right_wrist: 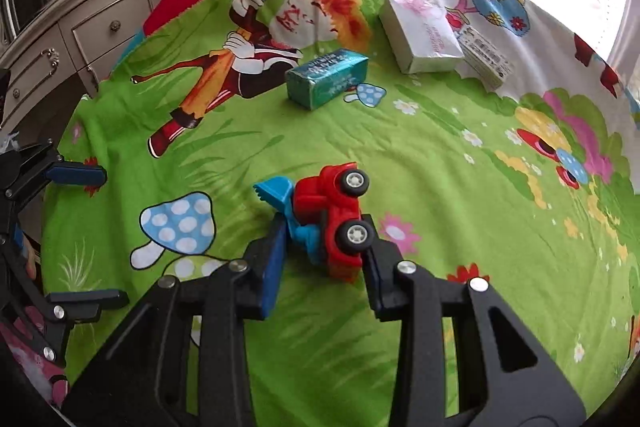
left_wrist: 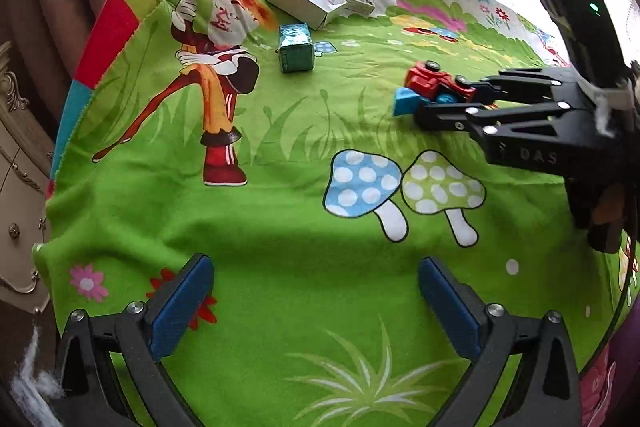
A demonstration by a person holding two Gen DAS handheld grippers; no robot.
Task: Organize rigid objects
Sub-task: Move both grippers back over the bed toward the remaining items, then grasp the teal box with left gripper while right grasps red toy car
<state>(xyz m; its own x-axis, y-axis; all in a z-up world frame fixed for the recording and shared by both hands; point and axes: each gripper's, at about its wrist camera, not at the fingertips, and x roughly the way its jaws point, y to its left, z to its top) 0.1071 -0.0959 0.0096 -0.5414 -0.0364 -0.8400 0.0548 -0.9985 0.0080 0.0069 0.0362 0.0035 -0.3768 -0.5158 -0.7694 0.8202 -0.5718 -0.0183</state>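
My right gripper is shut on a red toy truck with a blue front scoop, tipped on its side with its wheels facing right, just above the cloth. The truck also shows in the left wrist view, with the right gripper on it. My left gripper is open and empty over the green cloth near the table's front; it also shows in the right wrist view. A teal box lies at the middle back, also in the left wrist view. A white box lies behind it.
A cartoon-printed green cloth covers the table. A small labelled white carton lies beside the white box. A carved cream cabinet stands off the table's left side. A bright window with curtains is behind the table.
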